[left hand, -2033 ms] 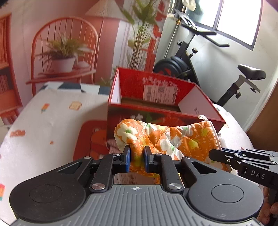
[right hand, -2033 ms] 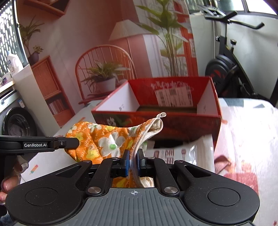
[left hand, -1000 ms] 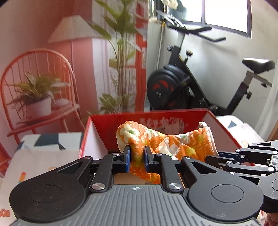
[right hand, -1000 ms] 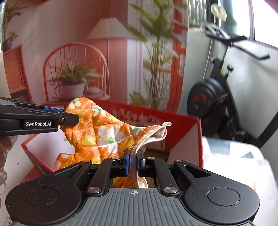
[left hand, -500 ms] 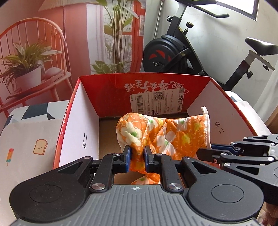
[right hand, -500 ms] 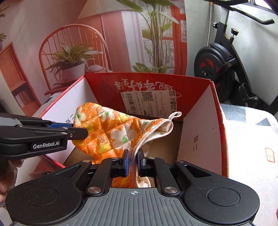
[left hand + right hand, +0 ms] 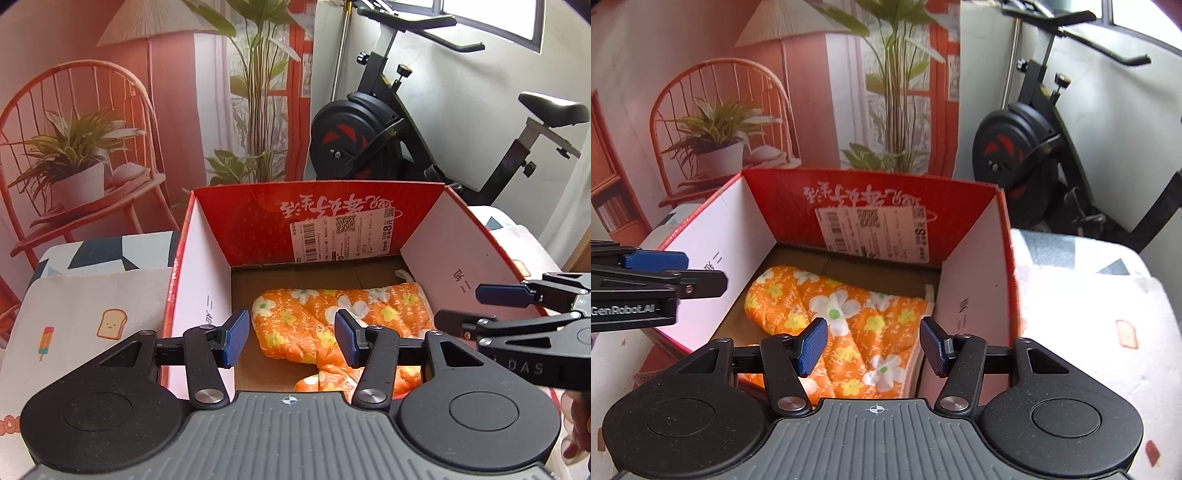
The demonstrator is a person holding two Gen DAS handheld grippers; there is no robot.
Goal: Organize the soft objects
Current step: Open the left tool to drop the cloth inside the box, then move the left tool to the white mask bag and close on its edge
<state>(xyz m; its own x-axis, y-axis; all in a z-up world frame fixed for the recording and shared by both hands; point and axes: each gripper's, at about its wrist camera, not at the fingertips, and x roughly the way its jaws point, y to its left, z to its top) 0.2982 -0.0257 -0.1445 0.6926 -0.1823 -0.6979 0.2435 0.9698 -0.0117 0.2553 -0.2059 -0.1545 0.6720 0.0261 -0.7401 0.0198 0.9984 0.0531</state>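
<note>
1. Holding the left gripper [image 7: 291,341] over the near edge of the red cardboard box [image 7: 255,236], we are keeping its blue-padded jaws spread wide, nothing between them.
2. We are holding the right gripper [image 7: 873,345] the same way, jaws apart and empty, above the box's near right corner.
3. We are seeing the orange floral oven mitt [image 7: 849,325] lying flat on the brown box floor, reaching from the left wall to the right wall, cuff with white trim toward the right wall.
4. We are noting the box standing on a table with a printed cloth [image 7: 85,306], toward its far edge.
5. We are logging an exercise bike [image 7: 373,136] behind the box.
</note>
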